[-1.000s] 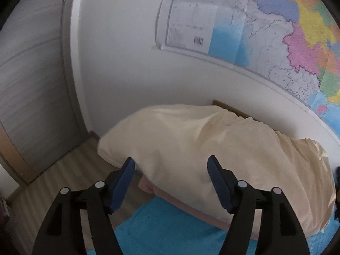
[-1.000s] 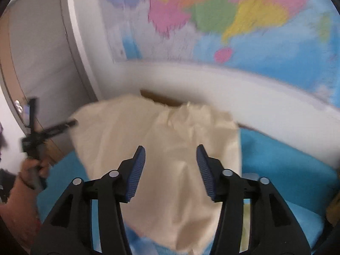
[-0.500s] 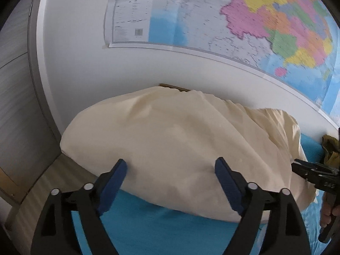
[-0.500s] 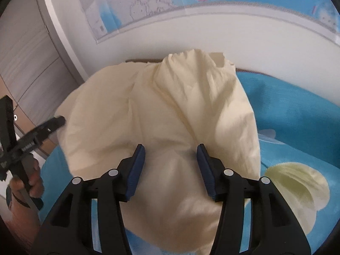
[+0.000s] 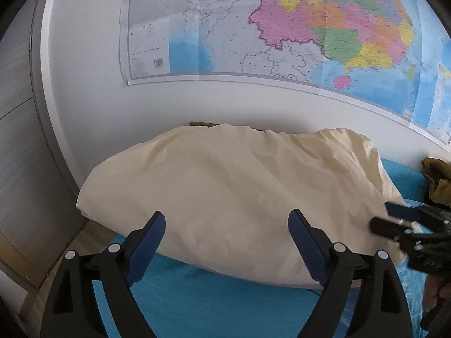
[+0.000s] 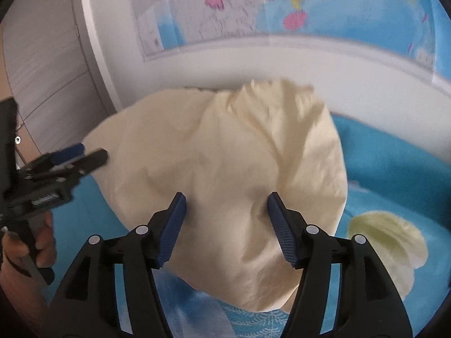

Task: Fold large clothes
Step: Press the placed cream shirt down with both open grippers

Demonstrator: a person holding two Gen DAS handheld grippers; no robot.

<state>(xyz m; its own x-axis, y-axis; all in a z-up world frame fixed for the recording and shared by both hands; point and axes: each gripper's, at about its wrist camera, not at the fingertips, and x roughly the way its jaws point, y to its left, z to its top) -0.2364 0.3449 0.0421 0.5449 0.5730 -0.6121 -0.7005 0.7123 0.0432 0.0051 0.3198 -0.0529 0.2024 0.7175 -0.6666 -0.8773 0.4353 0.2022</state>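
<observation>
Blue bedding (image 5: 214, 295) carries a cream garment (image 5: 239, 197) ahead of both spread tools (image 5: 227, 242) (image 6: 227, 225).

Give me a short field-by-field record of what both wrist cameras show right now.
garment: cream cloth bunched in a mound on the blue bedsheet
left gripper: jaws open, empty, facing the cloth's near edge
right gripper: jaws open, empty, over the cloth
wall: coloured map above the bed
other: olive fabric at the far right
fold: none visible yet
</observation>
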